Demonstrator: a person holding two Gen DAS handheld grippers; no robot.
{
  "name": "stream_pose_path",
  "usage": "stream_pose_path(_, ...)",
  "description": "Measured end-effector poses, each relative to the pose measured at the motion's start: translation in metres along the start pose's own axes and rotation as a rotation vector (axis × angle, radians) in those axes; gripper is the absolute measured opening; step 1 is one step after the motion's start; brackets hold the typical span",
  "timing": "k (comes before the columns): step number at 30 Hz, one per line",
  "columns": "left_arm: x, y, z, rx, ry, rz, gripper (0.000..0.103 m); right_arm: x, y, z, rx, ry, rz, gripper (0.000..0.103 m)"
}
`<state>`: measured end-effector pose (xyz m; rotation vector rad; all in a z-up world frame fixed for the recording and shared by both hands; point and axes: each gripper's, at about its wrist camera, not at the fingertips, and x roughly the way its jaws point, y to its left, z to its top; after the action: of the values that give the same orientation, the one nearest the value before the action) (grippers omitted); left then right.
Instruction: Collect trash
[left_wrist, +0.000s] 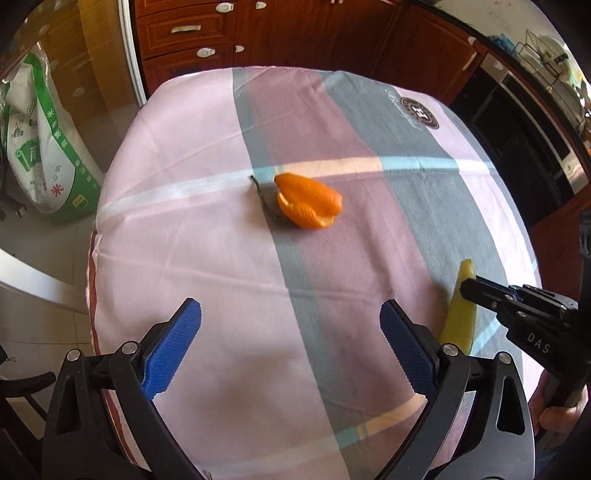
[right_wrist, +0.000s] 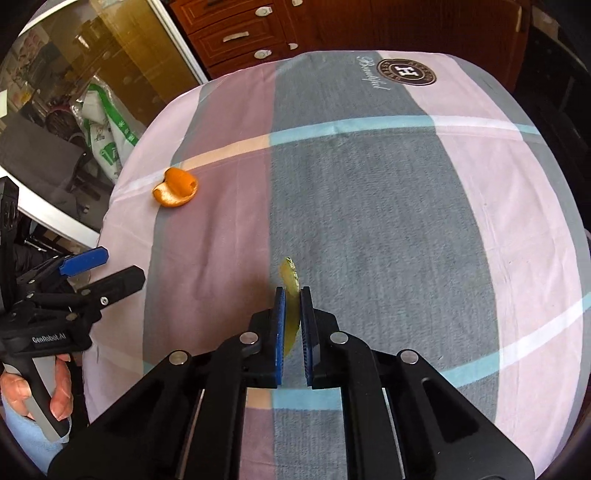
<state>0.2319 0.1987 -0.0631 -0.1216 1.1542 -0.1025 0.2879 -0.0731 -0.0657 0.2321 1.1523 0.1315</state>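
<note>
- Right wrist view: my right tongs (right_wrist: 292, 314) pinch a yellow peel strip (right_wrist: 290, 295).
- My left tongs (left_wrist: 290, 347) gape empty above the worktop (left_wrist: 207, 258), orange peel (left_wrist: 308, 201) ahead.

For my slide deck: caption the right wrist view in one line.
Right gripper shut on a yellow peel above the checked tablecloth; orange peel waits at left.

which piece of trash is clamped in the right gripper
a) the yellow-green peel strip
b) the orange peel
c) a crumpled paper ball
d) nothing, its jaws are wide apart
a: in the right wrist view the right gripper has its blue pads shut on the yellow-green peel strip, while the orange peel lies free on the tablecloth.
</note>
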Motion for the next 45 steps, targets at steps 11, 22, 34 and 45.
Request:
stream_pose_path(11,0.034,-0.004,0.054,-0.064,0.011,-0.013,0.07,0.01,-0.034,0.041,0.035,-0.02,-0.034,0.008)
stream_pose_path(22,0.037,-0.042,0.046,0.049,-0.064,0.088,0.028,0.013,-0.047,0.043,0.052,-0.024,0.012,0.008)
stream_pose_path(34,0.01,-0.09,0.012,0.116,-0.033,0.032,0.028,-0.025,-0.072,0.019,0.094,-0.063,0.051,0.008)
stream_pose_path(45,-0.023,-0.161,-0.012,0.22,-0.052,0.014,0.029,-0.093,-0.105,-0.012,0.128,-0.178,0.067,0.005)
